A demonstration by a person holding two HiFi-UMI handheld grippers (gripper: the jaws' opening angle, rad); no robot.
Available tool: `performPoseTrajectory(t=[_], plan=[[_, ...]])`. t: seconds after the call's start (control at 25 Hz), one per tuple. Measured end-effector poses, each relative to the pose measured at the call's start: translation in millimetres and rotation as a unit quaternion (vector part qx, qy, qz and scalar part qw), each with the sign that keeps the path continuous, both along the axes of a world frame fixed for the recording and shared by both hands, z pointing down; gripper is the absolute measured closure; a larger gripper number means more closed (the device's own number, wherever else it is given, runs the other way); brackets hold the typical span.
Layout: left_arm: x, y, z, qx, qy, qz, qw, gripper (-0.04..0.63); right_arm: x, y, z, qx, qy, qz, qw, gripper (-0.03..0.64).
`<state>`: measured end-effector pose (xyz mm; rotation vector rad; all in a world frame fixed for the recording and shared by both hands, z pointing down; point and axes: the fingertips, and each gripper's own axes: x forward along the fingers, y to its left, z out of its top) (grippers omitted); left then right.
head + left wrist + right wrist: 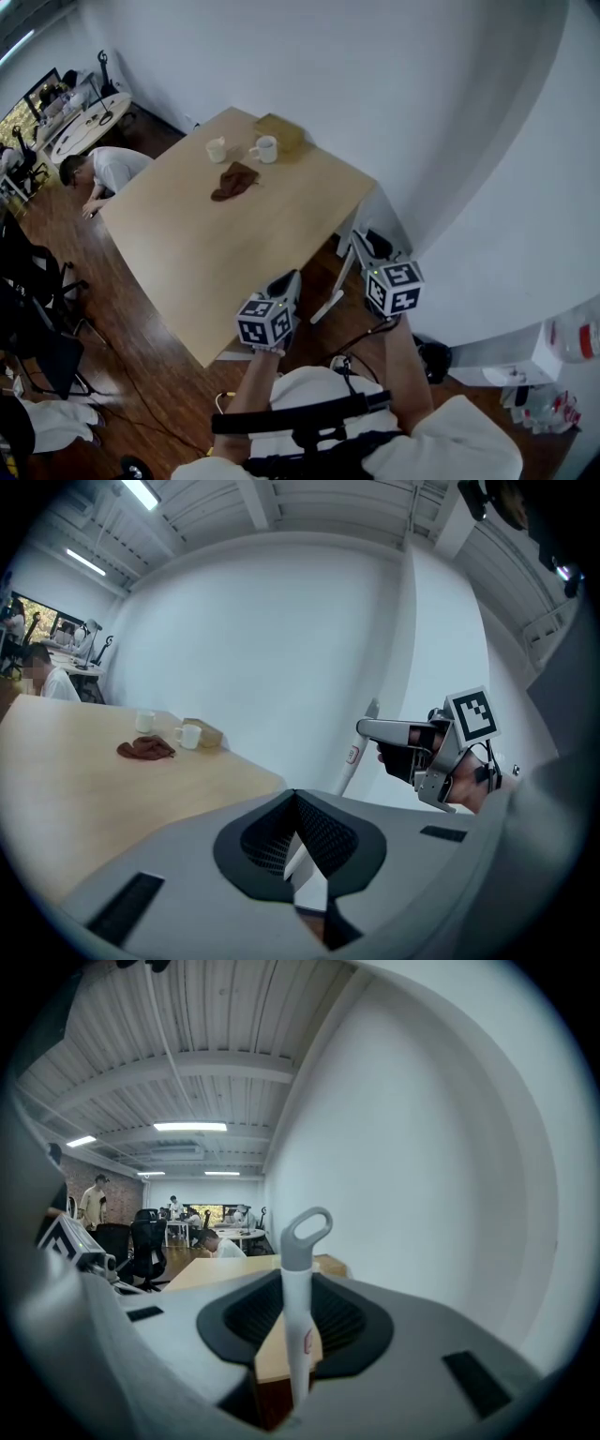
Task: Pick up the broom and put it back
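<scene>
The broom's white handle (330, 292) slants down beside the table's right corner. Its grey loop end (302, 1241) stands upright between the pads of my right gripper (294, 1309), which is shut on it. From the left gripper view, the right gripper (380, 729) clamps the handle (352, 757) near its top, close to the white wall. My left gripper (287, 281) hangs over the table's near edge, left of the handle and apart from it. Its jaws (295, 803) meet at the tips with nothing held. The broom head is hidden.
On the wooden table (225, 253) lie a brown cloth (233, 180), two white mugs (266, 149) and a cardboard box (279, 133). A person (103, 173) bends at its far left corner. Black chairs (37, 281) stand left. A white cabinet (506, 361) is at lower right.
</scene>
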<state>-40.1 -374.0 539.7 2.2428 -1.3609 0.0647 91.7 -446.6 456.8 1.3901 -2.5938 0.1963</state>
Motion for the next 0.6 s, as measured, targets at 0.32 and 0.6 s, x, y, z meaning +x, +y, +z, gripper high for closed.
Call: performPoseTrajectory(t=[0.32,0.6], plan=[[-5.7,0.7,8.0,-0.011,-0.003,-0.007,0.9999,0.606,-5.9,-17.7,83.4,-0.058,0.036,-0.008,0.998,0.494],[-20.9,5.8,13.8,-0.019,-0.001,-0.028,0.9994,0.606,-17.1,-28.4,176.9,-0.136,0.082,-0.026,0.987,0.494]])
